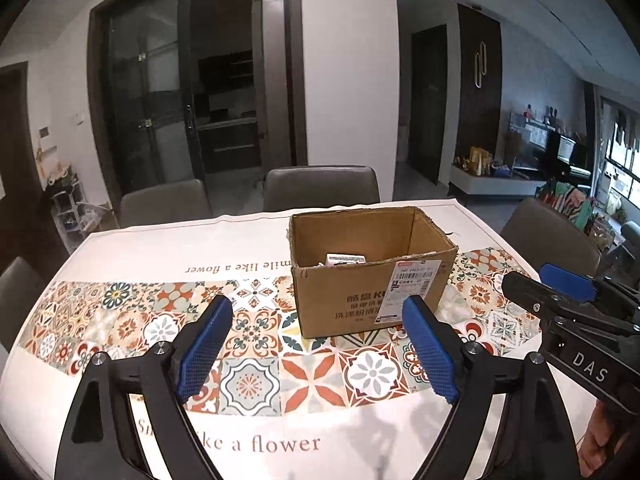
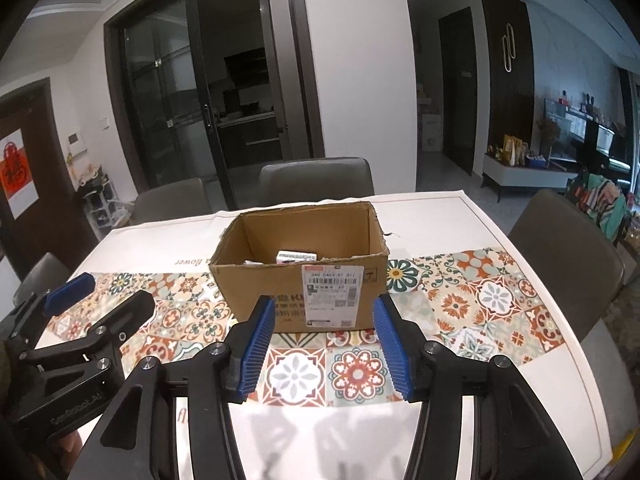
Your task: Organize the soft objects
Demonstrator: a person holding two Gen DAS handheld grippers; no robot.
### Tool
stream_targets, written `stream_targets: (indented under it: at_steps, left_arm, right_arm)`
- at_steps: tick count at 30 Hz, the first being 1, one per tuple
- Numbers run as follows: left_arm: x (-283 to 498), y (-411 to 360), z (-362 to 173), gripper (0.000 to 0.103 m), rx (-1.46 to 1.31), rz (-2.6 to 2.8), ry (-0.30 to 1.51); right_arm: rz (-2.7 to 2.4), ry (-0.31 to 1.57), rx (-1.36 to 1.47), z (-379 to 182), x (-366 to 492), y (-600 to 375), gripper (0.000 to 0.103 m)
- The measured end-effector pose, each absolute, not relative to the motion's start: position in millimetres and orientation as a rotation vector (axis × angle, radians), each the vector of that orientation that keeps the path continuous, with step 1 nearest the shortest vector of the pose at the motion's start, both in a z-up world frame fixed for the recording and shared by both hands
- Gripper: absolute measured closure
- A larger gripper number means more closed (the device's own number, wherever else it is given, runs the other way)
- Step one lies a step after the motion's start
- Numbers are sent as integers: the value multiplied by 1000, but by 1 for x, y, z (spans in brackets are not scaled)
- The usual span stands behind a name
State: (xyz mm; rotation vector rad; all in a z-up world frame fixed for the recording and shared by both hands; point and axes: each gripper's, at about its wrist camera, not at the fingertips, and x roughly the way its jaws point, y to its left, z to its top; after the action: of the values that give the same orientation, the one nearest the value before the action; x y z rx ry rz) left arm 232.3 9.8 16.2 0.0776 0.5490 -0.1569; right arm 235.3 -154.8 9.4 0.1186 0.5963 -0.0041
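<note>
An open brown cardboard box (image 1: 372, 280) stands on the table's patterned cloth; it also shows in the right wrist view (image 2: 300, 276). Small white packets (image 1: 346, 259) lie inside it, mostly hidden by the front wall, and show in the right wrist view (image 2: 296, 257) too. My left gripper (image 1: 318, 344) is open and empty, hovering over the cloth short of the box. My right gripper (image 2: 324, 344) is open and empty, just in front of the box. Each gripper shows in the other's view: the right one (image 1: 568, 292), the left one (image 2: 92, 300).
The table wears a white cloth (image 1: 256, 444) with a tiled floral band and printed words. Grey chairs (image 1: 320, 188) stand at the far edge, another at the right (image 2: 560, 240). Glass doors and a room with shelves lie beyond.
</note>
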Motion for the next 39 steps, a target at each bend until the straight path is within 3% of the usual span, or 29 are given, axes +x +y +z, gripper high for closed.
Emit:
stream_targets:
  at_steps: [39]
  left_arm:
    - [50, -35, 30, 5, 86, -59, 427]
  right_arm:
    - [39, 527, 60, 22, 62, -199, 45]
